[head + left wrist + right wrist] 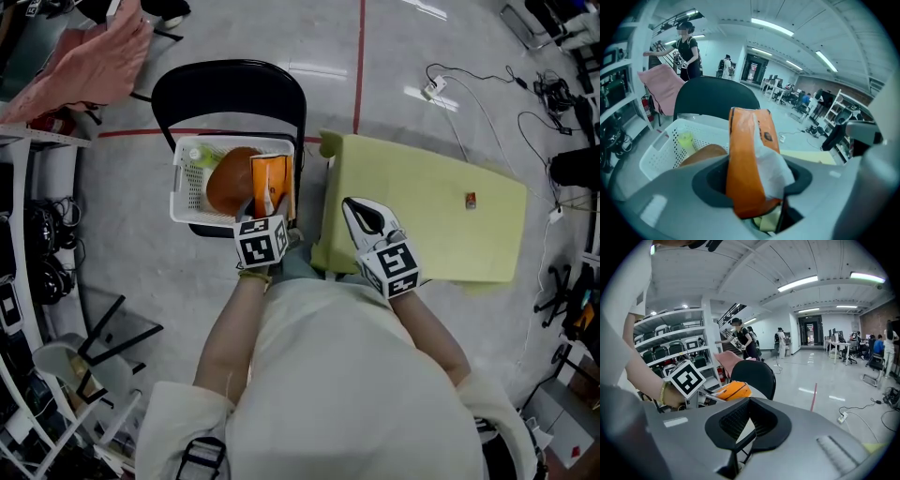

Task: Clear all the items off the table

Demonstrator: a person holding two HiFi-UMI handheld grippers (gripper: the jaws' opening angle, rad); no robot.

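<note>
Packet (272, 173) is clamped in our L claw (265, 208), over the basket (187, 202) on the chair (225, 84). R claw (367, 222) is closed, empty. Next we'd prob. drop it in, then fetch the small item (471, 200) on the tabletop (422, 187).

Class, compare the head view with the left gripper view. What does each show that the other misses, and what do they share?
Only the head view: a small item lying on the yellow table. Only the left gripper view: a person standing by shelves in the background. Both: the left gripper shut on an orange packet above the white basket on the black chair.
</note>
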